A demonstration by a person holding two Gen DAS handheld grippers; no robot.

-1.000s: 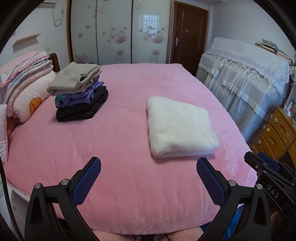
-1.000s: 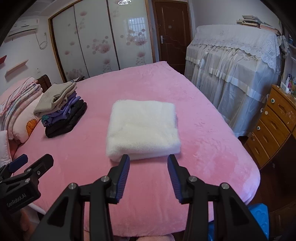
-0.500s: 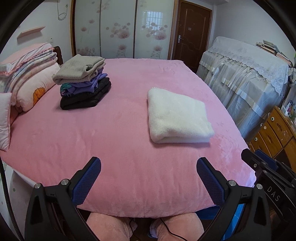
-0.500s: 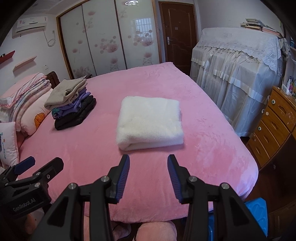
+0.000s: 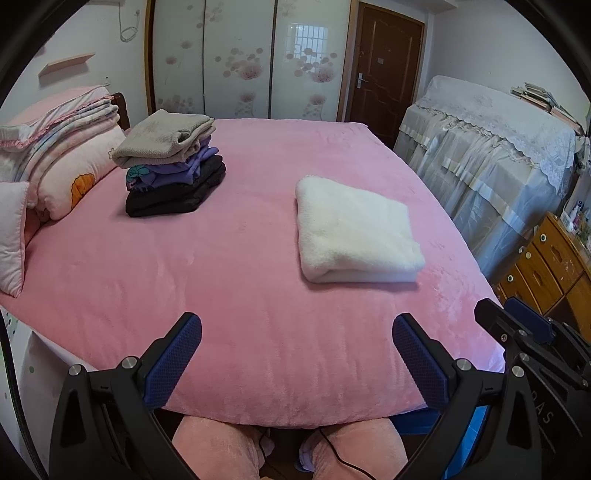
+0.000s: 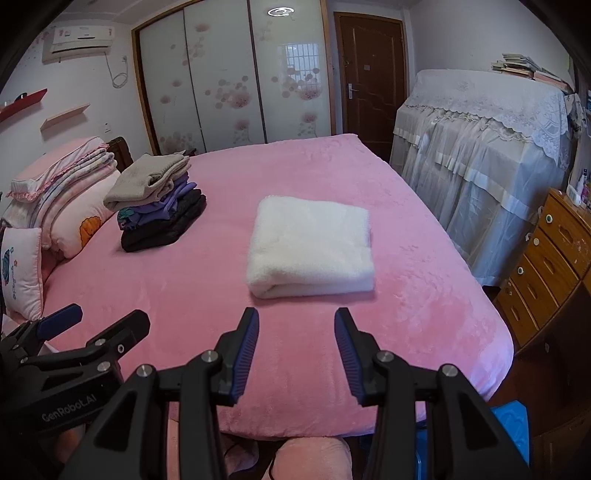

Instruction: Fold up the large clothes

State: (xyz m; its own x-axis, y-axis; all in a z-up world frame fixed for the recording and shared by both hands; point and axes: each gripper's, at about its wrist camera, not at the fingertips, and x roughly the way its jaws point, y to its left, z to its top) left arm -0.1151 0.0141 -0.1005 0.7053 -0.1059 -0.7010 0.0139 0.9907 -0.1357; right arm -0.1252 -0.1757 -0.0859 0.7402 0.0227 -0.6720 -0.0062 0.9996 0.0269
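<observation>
Nearby, folded white garment (image 6: 310, 247) tops bed (image 6: 424, 302).

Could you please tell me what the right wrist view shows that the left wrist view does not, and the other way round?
Only the right wrist view shows the air conditioner, the red shelf and the ceiling light. Only the left wrist view shows both of the person's knees below the bed edge. Both share the folded white blanket lying apart from the stack of folded clothes on the pink bed, with the left gripper and right gripper open and empty.
</observation>
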